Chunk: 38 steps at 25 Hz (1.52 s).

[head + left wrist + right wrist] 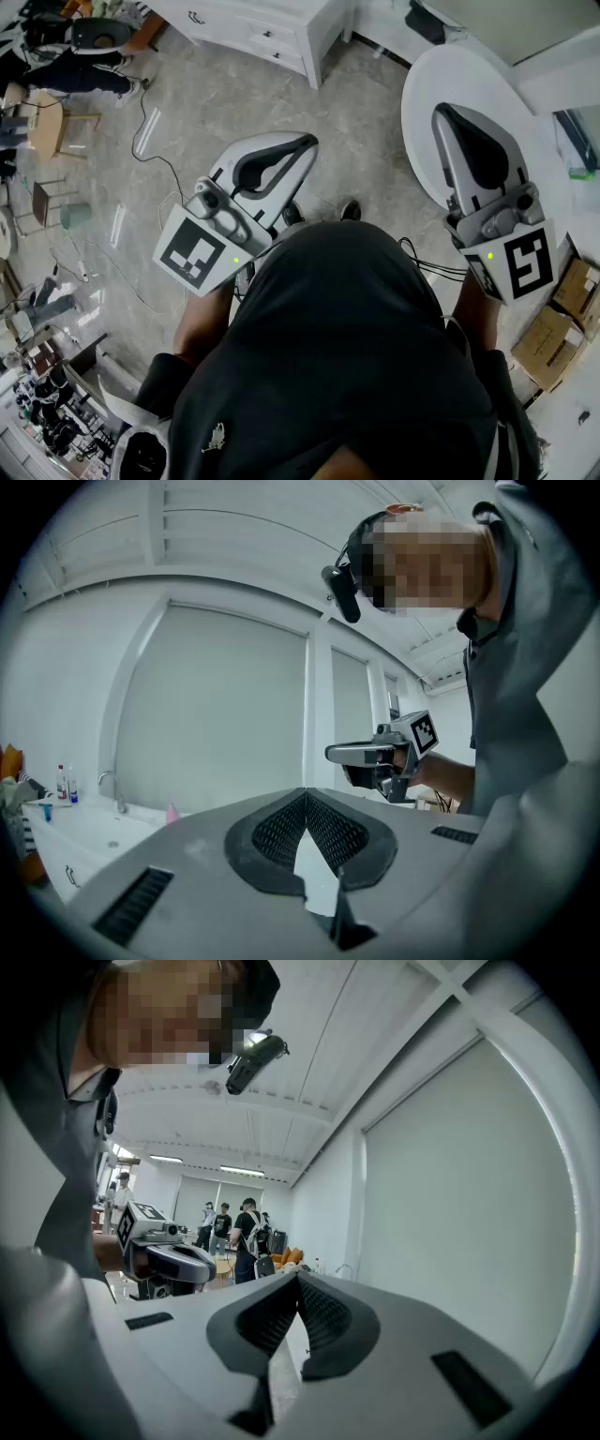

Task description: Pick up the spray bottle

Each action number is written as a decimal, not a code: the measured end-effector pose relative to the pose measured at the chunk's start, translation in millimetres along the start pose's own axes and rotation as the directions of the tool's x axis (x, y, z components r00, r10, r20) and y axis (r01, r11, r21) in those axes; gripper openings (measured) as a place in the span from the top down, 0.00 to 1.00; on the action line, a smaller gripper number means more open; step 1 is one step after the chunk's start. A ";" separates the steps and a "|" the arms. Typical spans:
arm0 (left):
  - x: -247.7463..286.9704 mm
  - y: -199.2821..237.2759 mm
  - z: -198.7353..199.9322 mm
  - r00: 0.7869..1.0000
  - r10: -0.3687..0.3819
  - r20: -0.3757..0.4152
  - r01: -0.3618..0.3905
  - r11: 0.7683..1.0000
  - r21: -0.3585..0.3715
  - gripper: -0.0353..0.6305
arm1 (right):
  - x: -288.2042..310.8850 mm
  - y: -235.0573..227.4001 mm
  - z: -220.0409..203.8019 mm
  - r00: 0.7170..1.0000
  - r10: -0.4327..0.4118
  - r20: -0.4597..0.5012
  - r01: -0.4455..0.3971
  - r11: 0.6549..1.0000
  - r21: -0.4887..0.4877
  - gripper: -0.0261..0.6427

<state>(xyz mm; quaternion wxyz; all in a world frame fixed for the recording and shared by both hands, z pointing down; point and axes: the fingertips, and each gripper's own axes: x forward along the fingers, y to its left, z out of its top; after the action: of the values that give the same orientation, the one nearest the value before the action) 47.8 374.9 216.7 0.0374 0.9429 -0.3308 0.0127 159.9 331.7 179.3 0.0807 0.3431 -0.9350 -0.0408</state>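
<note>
No spray bottle can be made out for certain. In the left gripper view a white counter (pixel 84 832) with a tap (pixel 114 787) carries small bottles (pixel 64 783) and a pink bottle (pixel 172 813), all too small to identify. My left gripper (pixel 307 142) is held level over the floor, its jaws shut with nothing between them (pixel 306 792). My right gripper (pixel 441 112) hangs over a round white table (pixel 427 70), also shut and empty (pixel 298 1277). Each gripper shows in the other's view: the right gripper (pixel 361 755) and the left gripper (pixel 173 1258).
A white drawer cabinet (pixel 272 33) stands ahead at the left. A cable (pixel 150 141) runs over the grey floor. Cardboard boxes (pixel 553 342) lie at the right. Several people (pixel 234 1232) stand far back in the room.
</note>
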 end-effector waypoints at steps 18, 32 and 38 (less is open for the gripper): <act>55.1 -22.9 -6.4 1.000 0.024 -0.019 -0.025 0.998 -0.060 0.94 | -19.3 -43.8 -33.3 1.000 0.012 0.005 -0.012 0.998 0.062 0.95; 4.8 19.9 -7.5 0.999 -0.046 -0.001 0.046 0.996 -0.073 0.94 | 24.2 -13.1 -8.1 0.994 -0.103 -0.023 0.104 0.994 0.044 0.95; -24.0 63.9 -13.3 0.997 -0.080 -0.023 0.079 0.996 -0.052 0.94 | 74.1 9.0 -3.3 0.992 -0.127 -0.026 0.129 0.989 0.068 0.95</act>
<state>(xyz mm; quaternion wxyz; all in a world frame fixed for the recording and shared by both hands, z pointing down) -10.8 341.2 232.8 0.0660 0.9538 -0.2927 0.0144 99.1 290.4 192.9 0.0762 0.4053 -0.9110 -0.0096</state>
